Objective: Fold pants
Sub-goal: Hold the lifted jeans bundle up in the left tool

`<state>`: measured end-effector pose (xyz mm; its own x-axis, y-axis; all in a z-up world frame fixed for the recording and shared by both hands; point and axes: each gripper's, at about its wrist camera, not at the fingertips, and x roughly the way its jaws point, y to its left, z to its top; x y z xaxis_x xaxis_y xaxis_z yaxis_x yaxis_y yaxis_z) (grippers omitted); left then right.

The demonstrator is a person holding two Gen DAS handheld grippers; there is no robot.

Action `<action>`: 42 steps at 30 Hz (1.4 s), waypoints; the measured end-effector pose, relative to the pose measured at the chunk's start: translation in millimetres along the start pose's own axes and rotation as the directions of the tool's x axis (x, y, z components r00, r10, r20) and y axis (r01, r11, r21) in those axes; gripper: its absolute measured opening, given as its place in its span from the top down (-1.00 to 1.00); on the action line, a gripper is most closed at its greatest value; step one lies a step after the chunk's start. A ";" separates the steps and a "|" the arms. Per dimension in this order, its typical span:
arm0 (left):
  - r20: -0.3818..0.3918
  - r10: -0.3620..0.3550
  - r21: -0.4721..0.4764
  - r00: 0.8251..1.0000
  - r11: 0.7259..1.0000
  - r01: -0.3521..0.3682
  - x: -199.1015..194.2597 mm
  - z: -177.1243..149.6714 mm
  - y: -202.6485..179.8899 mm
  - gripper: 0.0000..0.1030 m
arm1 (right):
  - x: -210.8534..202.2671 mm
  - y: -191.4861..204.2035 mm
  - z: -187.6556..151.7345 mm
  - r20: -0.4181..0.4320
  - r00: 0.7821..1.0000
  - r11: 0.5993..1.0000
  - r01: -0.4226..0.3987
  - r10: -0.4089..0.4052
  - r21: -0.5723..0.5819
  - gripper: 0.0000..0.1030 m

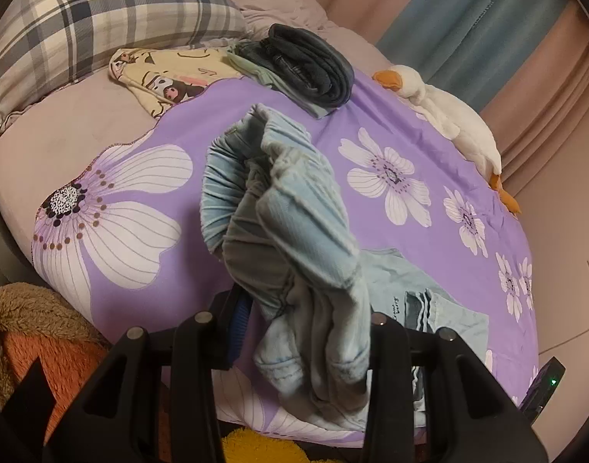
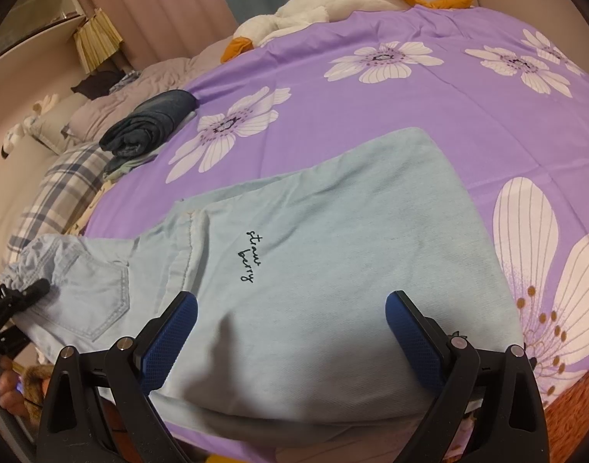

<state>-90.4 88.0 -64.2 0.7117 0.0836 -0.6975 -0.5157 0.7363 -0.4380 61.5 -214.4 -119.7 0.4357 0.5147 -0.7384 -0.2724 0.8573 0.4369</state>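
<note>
Now you are lifting the waistband end of the pale blue pants [image 1: 294, 223] in the left claw [image 1: 306, 328], clamped on bunched denim. Their long axis is running from 8 o'clock to 2 o'clock across the purple floral bed [image 2: 468, 108]. Your right claw [image 2: 290, 332] is hanging wide apart over the flat leg, nearer that free end, gripping nothing.

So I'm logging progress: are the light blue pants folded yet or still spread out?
Not yet folded. The light blue pants lie mostly spread on the purple bedspread, with only their waistband end bunched and lifted in the left gripper.
</note>
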 end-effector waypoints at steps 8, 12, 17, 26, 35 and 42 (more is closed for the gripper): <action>0.008 -0.004 0.016 1.000 1.000 0.004 -2.6 -0.8 -7.2 0.26 | -2.9 -3.3 0.5 0.007 1.000 1.000 -0.012 0.012 0.016 -0.89; 0.012 -0.016 0.030 1.000 0.999 0.016 -3.6 0.4 -11.4 0.27 | -3.3 -3.4 0.1 0.010 1.000 1.000 -0.014 0.014 0.018 -0.89; 0.016 -0.034 0.053 0.999 0.998 0.033 -5.7 1.4 -20.0 0.28 | -3.6 -3.6 -0.1 0.012 1.000 1.000 -0.014 0.014 0.019 -0.89; 0.013 -0.080 0.114 0.997 0.990 0.078 -8.3 0.0 -42.2 0.31 | -7.8 -6.5 1.3 0.024 1.000 0.999 -0.016 0.016 0.030 -0.89; 0.000 -0.117 0.165 0.993 0.980 0.115 -7.7 -2.7 -61.7 0.31 | -11.8 -10.6 2.3 0.040 0.999 0.999 -0.011 0.009 0.043 -0.89; -0.017 -0.141 0.194 0.990 0.971 0.141 -4.8 -5.7 -73.8 0.32 | -12.7 -12.5 2.9 0.045 0.999 0.999 -0.004 0.002 0.050 -0.89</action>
<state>-58.5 29.4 -31.8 0.7689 -0.0322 -0.6386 -0.3075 0.8570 -0.4136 61.9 -231.6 -114.3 0.4735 0.5164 -0.7136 -0.2313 0.8546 0.4650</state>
